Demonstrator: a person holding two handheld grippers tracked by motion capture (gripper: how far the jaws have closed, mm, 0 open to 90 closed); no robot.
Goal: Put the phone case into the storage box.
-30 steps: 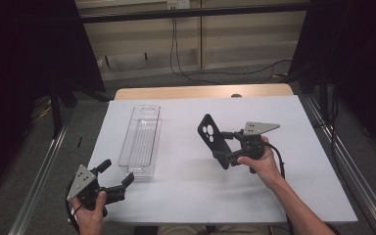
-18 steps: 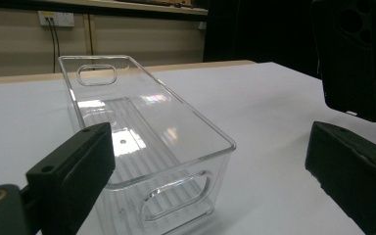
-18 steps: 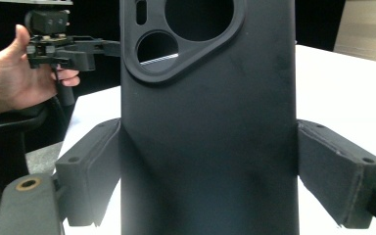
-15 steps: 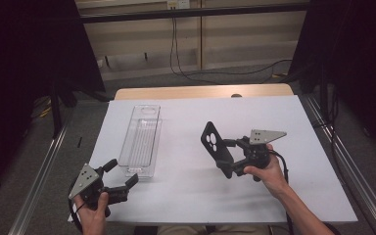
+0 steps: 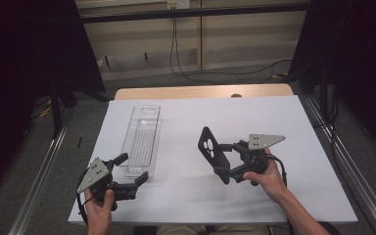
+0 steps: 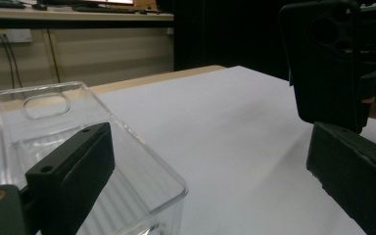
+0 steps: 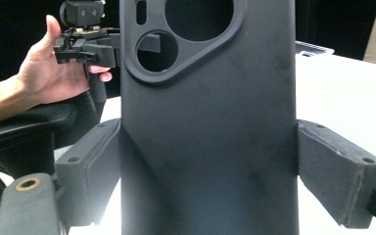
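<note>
A black phone case (image 5: 209, 148) with camera cut-outs stands upright above the white sheet, with my right gripper (image 5: 221, 164) shut on its lower part. In the right gripper view the case (image 7: 205, 112) sits between both pads (image 7: 340, 171), back facing the camera. A clear plastic tray (image 5: 142, 137) lies lengthwise at centre left. My left gripper (image 5: 133, 167) is open at the tray's near end, one finger over the tray's corner and nothing gripped. In the left gripper view the tray (image 6: 54, 127) lies behind the left pad (image 6: 73, 171), and the case (image 6: 323, 63) shows at upper right.
The white sheet (image 5: 274, 117) covers the table, with a strip of wooden tabletop (image 5: 200, 92) at the far edge. Metal rails (image 5: 39, 181) run along both sides. Dark curtains and cables stand behind the table.
My left gripper has lifted a little and shifted right toward the tray's near end. The right gripper, still holding the case, has drifted slightly toward the near edge.
</note>
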